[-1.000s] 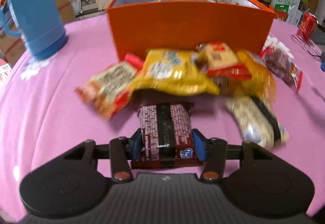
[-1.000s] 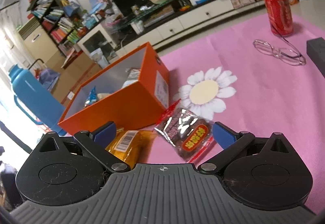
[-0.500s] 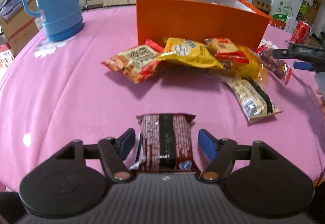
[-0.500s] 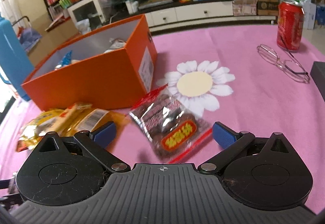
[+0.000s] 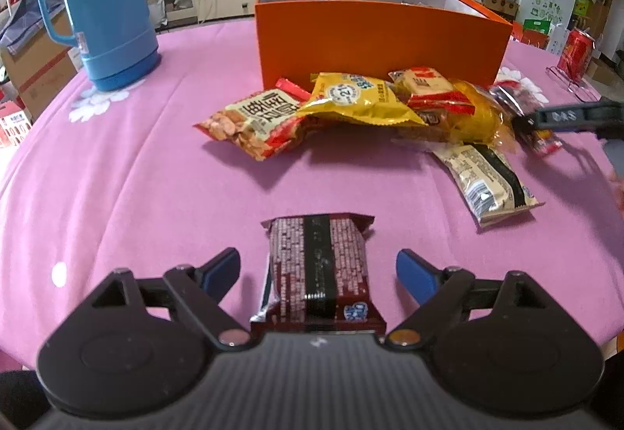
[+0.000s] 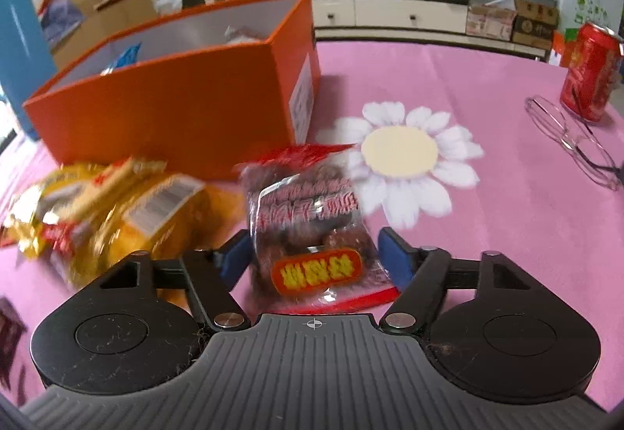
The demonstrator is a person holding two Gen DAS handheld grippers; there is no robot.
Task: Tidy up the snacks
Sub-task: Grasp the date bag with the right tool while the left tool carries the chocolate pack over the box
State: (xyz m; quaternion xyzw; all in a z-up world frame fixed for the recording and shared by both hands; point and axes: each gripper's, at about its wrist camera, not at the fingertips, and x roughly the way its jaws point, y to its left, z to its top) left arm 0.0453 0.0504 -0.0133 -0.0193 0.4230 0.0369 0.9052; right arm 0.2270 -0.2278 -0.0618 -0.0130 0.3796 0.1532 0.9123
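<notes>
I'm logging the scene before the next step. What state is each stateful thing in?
Orange box: lidless, snacks inside.
Dark red bar: lying flat, released.
Left gripper: jaws just opening, clear of the bar.
Right gripper: jaws closing around the clear date bag.
Red can: upright.

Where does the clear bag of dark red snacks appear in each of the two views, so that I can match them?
Left wrist view: the clear bag lies far right, at the end of the snack pile, partly behind the right gripper's finger.
Right wrist view: the bag is low in the centre, between the right gripper's blue pads.
Shared landmark: the orange box, just behind the bag.
</notes>
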